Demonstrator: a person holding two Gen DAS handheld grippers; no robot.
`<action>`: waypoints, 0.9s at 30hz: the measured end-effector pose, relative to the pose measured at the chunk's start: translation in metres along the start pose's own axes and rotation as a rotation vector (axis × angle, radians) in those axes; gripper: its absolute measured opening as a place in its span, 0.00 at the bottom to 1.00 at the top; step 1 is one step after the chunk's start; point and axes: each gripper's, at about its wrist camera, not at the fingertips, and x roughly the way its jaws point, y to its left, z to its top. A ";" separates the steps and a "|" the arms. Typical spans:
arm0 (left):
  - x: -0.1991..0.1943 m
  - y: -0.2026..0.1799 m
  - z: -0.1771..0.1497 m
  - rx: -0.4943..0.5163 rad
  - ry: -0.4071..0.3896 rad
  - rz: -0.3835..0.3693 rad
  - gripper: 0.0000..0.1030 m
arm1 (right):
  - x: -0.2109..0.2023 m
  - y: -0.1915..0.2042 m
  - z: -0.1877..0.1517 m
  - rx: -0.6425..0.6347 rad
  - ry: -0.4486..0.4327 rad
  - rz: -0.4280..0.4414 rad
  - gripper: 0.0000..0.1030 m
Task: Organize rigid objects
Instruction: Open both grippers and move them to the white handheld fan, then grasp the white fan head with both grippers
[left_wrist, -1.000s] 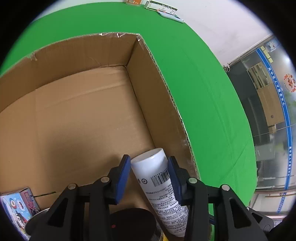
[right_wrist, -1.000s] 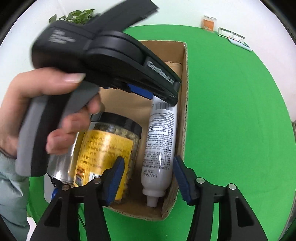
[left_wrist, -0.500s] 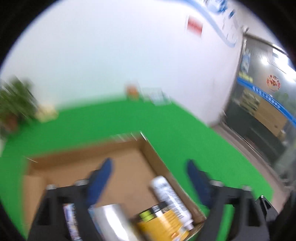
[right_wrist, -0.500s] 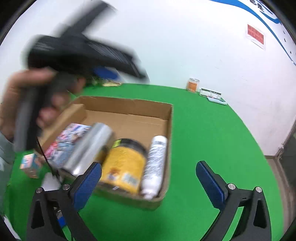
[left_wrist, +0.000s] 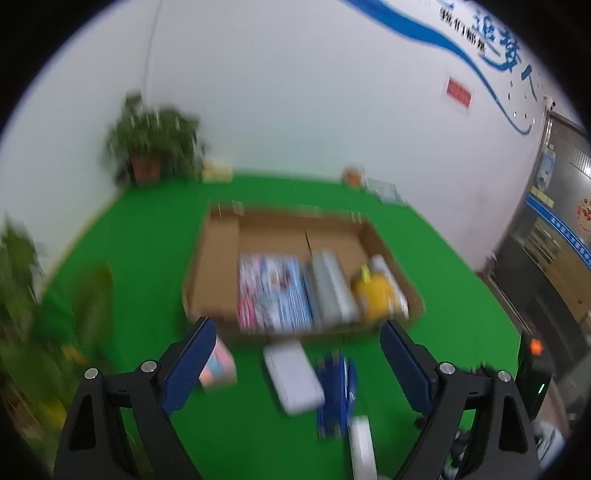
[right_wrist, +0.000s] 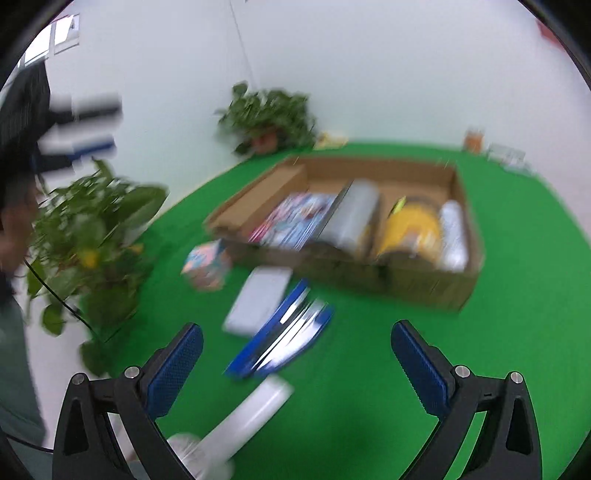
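A cardboard box (left_wrist: 214, 254) (right_wrist: 424, 288) lies on the green cloth and holds a colourful flat box (left_wrist: 273, 291) (right_wrist: 291, 218), a silver cylinder (left_wrist: 328, 284) (right_wrist: 351, 214), a yellow jar (left_wrist: 375, 295) (right_wrist: 410, 229) and a white bottle (left_wrist: 388, 277) (right_wrist: 452, 236). In front of it lie a small colourful cube (left_wrist: 218, 369) (right_wrist: 205, 264), a pale flat case (left_wrist: 293, 376) (right_wrist: 258, 301), a blue case (left_wrist: 338, 395) (right_wrist: 284, 336) and a white tube (left_wrist: 362, 446) (right_wrist: 243, 417). My left gripper (left_wrist: 295, 373) and right gripper (right_wrist: 295, 367) are both open, empty, and well back above the loose items. Both views are blurred.
Potted plants stand at the back left (left_wrist: 155, 144) (right_wrist: 269, 118) and close on the left (right_wrist: 88, 236). Small items (left_wrist: 369, 184) (right_wrist: 491, 147) sit at the cloth's far edge. A dark doorway and cabinets (left_wrist: 546, 258) are on the right.
My left gripper let go of the white bottle in the box, opened and pulled far back and up. My right gripper also opened wide and drew back; the whole box shows.
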 end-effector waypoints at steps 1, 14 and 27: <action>0.012 0.005 -0.020 -0.033 0.058 -0.037 0.88 | -0.001 0.008 -0.012 0.007 0.020 0.014 0.99; 0.135 -0.018 -0.149 -0.335 0.485 -0.557 0.66 | -0.011 0.090 -0.110 -0.107 0.225 0.081 0.71; 0.161 -0.047 -0.115 -0.299 0.445 -0.583 0.66 | -0.022 -0.004 -0.067 -0.010 0.156 -0.054 0.54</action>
